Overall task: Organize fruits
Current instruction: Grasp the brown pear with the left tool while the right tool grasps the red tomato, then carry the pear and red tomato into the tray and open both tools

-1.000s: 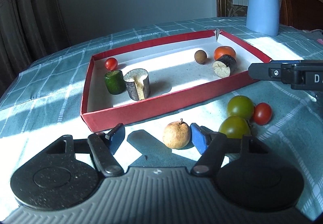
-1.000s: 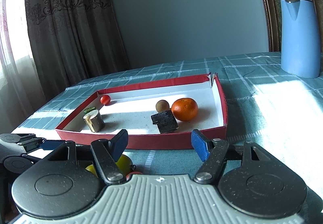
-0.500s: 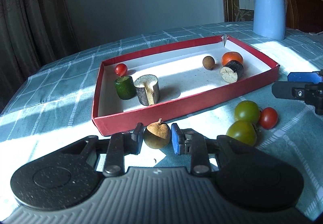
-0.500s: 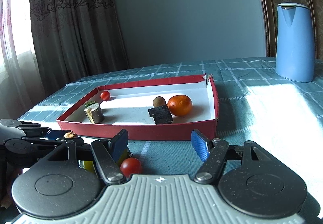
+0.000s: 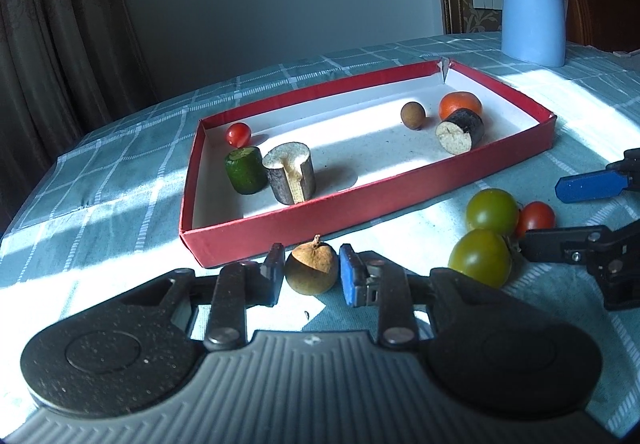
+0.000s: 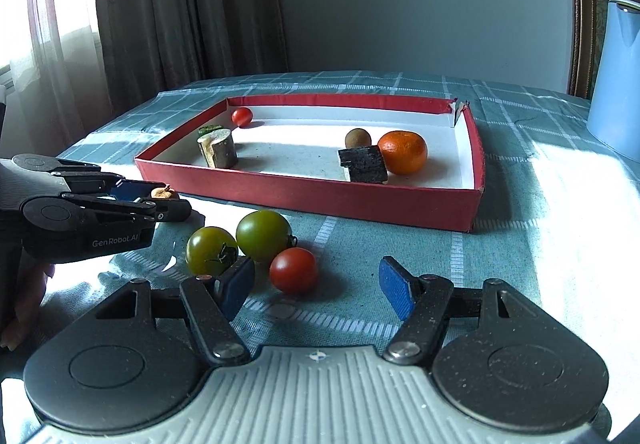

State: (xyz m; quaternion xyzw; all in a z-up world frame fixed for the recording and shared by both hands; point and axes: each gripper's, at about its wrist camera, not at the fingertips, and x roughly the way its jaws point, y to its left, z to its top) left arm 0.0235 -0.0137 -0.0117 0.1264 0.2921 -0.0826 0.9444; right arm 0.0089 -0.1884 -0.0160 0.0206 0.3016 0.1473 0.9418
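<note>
Just near the red tray's (image 5: 400, 199) near wall, a brown fruit (image 5: 311, 268) is sitting between the blue pads (image 5: 347, 280) of the left gripper (image 5: 308, 276), which are closing in on both its sides and gripping it above the checked cloth (image 5: 120, 179). To its right, two green tomatoes (image 5: 493, 211) are lying touching each other, with a red tomato (image 5: 535, 219) touching the farther one on its right side. From the right wrist view, the right gripper (image 6: 316, 288) is hovering wide open and holding nothing, its left pad (image 6: 236, 286) just beside the nearer green tomato (image 6: 211, 250) and the red tomato (image 6: 294, 270) lying between the fingers, closer to the left one.

Inside the tray, a small red tomato (image 5: 239, 134) is resting in the far left corner, with a green cut piece (image 5: 245, 175) standing upright just near it and a dark-skinned cut cylinder (image 5: 291, 178) standing touching or just beside that on its right. Toward the right end, a small brown ball (image 5: 413, 115) is lying by an orange (image 5: 460, 103), and another dark cut piece (image 5: 460, 131) is lying on its side against the orange.

Far right on the cloth, a blue kettle (image 5: 532, 7) is standing well apart from the tray, and curtains (image 6: 160, 3) are hanging at the far left
</note>
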